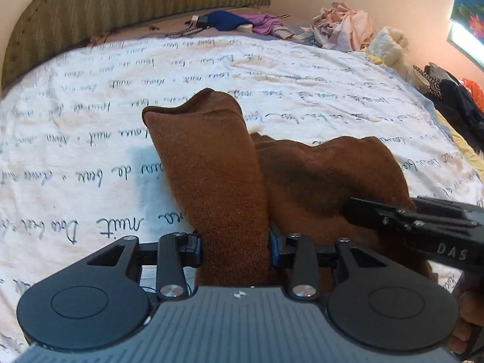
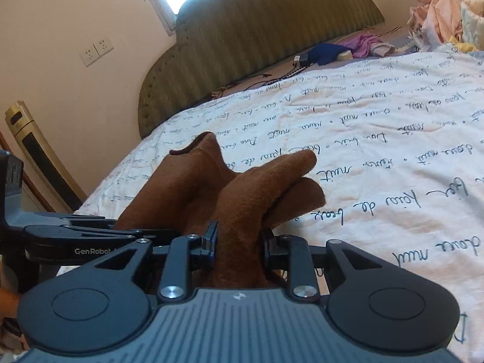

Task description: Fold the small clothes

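Note:
A brown knitted sock (image 1: 211, 163) is clamped between the jaws of my left gripper (image 1: 235, 246) and stands up over the bed. A second fold of the same brown cloth (image 1: 329, 175) lies to its right, where my right gripper (image 1: 351, 208) reaches in from the right edge. In the right wrist view my right gripper (image 2: 239, 243) is shut on brown sock cloth (image 2: 251, 190) that sticks up in two rounded ends. The left gripper's body (image 2: 75, 239) lies close at its left. Both hold the cloth just above the bedsheet.
The bed has a white sheet with black handwriting print (image 1: 121, 96). A green padded headboard (image 1: 136, 3) stands behind. Blue and purple clothes (image 1: 242, 22) and a pink pile (image 1: 348, 27) lie near the far edge. Dark clothes (image 1: 453, 99) lie at the right.

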The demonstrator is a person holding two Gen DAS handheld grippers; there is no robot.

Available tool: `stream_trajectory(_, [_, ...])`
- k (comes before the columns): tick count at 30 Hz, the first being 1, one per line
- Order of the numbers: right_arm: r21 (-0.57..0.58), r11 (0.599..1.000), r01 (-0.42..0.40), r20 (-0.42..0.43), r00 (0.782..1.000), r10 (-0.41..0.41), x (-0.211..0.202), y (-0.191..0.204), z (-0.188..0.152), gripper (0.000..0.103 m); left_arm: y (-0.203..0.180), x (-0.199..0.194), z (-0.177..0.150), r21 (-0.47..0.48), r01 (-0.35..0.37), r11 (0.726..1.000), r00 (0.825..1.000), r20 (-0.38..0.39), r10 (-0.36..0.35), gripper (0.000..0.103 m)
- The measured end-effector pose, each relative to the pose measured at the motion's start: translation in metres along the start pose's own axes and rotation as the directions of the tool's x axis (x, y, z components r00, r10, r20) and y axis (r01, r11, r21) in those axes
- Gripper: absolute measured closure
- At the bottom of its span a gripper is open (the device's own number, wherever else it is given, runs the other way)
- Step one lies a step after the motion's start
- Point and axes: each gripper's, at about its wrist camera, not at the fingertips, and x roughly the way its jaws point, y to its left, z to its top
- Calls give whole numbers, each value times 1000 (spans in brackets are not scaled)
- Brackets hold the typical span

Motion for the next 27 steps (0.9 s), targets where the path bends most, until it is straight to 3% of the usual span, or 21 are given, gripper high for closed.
stream_trajectory(1, [-21, 999, 30, -21, 999, -30, 14, -2, -4, 60, 9, 7, -1, -40, 7, 999, 1000, -20, -8, 39])
stream_trajectory(2, [-35, 998, 48, -45, 998, -50, 22, -3, -7, 37, 22, 8, -4, -89, 23, 996, 1000, -18, -24, 28])
stream_trajectory(4, [-32, 998, 63, -60, 996, -65, 19, -8, -14, 17, 39, -6, -11, -168, 75, 983, 997, 12, -74, 10])
stream_trajectory(7, [-36, 999, 16, -27, 999, -17, -19, -12, -24, 17, 55, -40, -33, -232, 191, 954, 982, 56, -183, 4])
stream_trajectory(9, [-15, 1000, -3, 0, 1000, 3, -46, -21, -35, 17, 63, -57, -55, -306, 312, 900, 949, 57, -309, 1])
stream_trajectory(11, [21, 1000, -22, 3, 1000, 22, -60, -33, -46, 17, 68, -58, -76, -378, 340, 861, 935, 37, -352, 0])
stream_trajectory(13, [62, 997, -50, -9, 999, 51, -64, -43, -53, 17, 69, -44, -91, -430, 330, 840, 929, -10, -370, 0])
stream_trajectory(15, [113, 988, -104, -30, 994, 108, -55, -49, -58, 17, 69, -40, -99, -447, 348, 824, 928, 36, -372, 0])
stream_trajectory(16, [131, 986, -103, -47, 993, 110, -48, -50, -59, 18, 67, -38, -99, -454, 352, 819, 925, 33, -379, 3])
stream_trajectory(17, [127, 984, -126, -50, 990, 133, -43, -49, -61, 22, 66, -37, -97, -458, 368, 809, 919, 46, -392, 14])
stream_trajectory(18, [122, 982, -147, -55, 986, 155, -39, -46, -62, 56, 66, -33, -95, -468, 402, 787, 902, 53, -429, 60])
stream_trajectory(19, [121, 984, -133, -64, 988, 141, -34, -43, -63, 89, 65, -26, -92, -480, 402, 780, 891, 9, -454, 81])
stream_trajectory(22, [97, 991, -89, -49, 994, 94, -31, -26, -63, 90, 68, -22, -83, -465, 404, 788, 884, -24, -467, 84])
stream_trajectory(25, [83, 991, -102, -11, 995, 104, -48, -12, -61, 91, 78, -33, -76, -465, 413, 783, 881, -14, -472, 84])
stream_trajectory(27, [74, 991, -110, 6, 994, 110, -60, -3, -59, 91, 83, -42, -77, -448, 408, 796, 886, -16, -463, 84])
